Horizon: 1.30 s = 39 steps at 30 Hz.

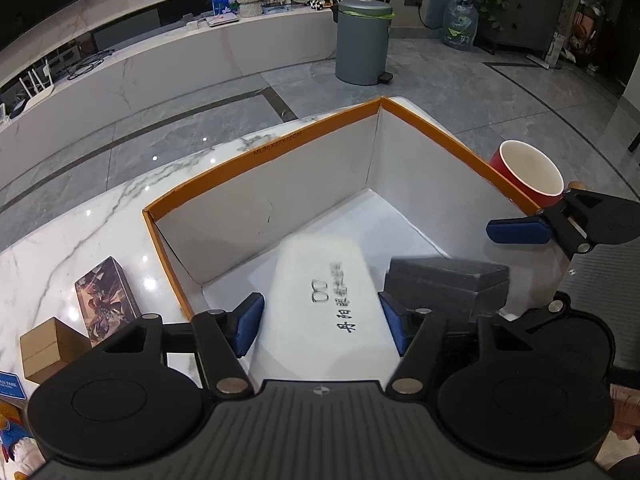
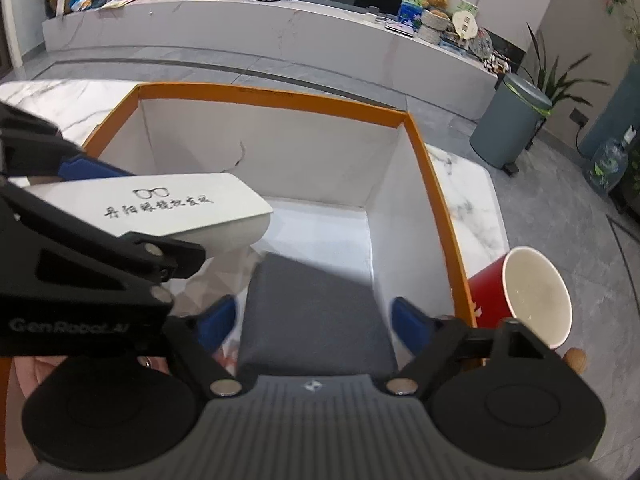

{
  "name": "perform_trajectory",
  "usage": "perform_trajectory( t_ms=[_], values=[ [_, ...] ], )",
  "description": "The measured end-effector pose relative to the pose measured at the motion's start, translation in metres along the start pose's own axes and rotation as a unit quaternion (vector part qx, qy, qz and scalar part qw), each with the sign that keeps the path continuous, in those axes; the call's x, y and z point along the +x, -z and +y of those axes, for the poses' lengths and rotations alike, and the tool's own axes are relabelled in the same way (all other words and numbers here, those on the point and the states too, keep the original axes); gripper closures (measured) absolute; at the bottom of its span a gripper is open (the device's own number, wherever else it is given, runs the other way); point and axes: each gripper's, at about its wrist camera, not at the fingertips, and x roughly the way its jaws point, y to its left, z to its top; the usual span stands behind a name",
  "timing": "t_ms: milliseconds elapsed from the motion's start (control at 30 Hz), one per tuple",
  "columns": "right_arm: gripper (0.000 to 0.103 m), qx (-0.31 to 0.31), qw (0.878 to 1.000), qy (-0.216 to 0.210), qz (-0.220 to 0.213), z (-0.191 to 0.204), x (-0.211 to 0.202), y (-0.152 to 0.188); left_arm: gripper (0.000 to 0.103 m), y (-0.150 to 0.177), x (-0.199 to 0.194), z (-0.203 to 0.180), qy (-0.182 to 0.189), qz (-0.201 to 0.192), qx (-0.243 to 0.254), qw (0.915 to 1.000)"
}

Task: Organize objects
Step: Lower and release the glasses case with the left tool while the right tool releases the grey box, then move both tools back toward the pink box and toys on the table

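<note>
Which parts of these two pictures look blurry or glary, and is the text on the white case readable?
Left wrist view: the white case is smeared, its print soft; ceiling lights glint on the marble table. Right wrist view: the print on the case is sharper; the grey box looks soft; the fisheye bends the counter.

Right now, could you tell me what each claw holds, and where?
Right claw: nothing; its pads stand clear of the gray box. Left claw flanks the white case by its sides; grip unclear.
</note>
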Motion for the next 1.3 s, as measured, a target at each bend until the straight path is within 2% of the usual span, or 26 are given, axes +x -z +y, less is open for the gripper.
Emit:
perform_trajectory(
  t_ms=[133, 300, 567, 767, 933, 1067, 1300],
  values=[
    [0.007, 0.006, 1.000, -0.006, -0.008, -0.001, -0.001, 0.000, 0.018, 0.001, -0.004, 0.005, 0.004, -0.008, -0.013, 0.9999],
    [0.007, 0.025, 0.999, -0.008, -0.025, -0.005, -0.003, 0.001, 0.015, 0.000, -0.009, 0.009, 0.014, -0.014, -0.021, 0.9996],
    [0.006, 0.056, 0.997, -0.026, -0.043, -0.012, -0.008, 0.002, 0.015, -0.006, -0.030, 0.017, 0.028, -0.038, -0.046, 0.9978],
    [0.006, 0.052, 0.998, 0.001, -0.030, -0.005, -0.012, 0.000, 0.015, -0.007, -0.050, 0.028, 0.026, -0.054, -0.045, 0.9971],
    [0.005, 0.051, 0.998, 0.025, -0.030, 0.003, -0.032, -0.011, 0.015, -0.003, -0.066, 0.042, 0.022, -0.066, -0.055, 0.9960],
    [0.005, 0.039, 0.997, 0.040, -0.055, 0.010, -0.055, -0.025, 0.015, 0.003, -0.080, 0.058, 0.017, -0.075, -0.064, 0.9950],
    [0.005, 0.014, 0.995, 0.032, -0.089, 0.045, -0.092, -0.049, 0.015, 0.025, -0.107, 0.095, 0.007, -0.091, -0.086, 0.9920]
  ],
)
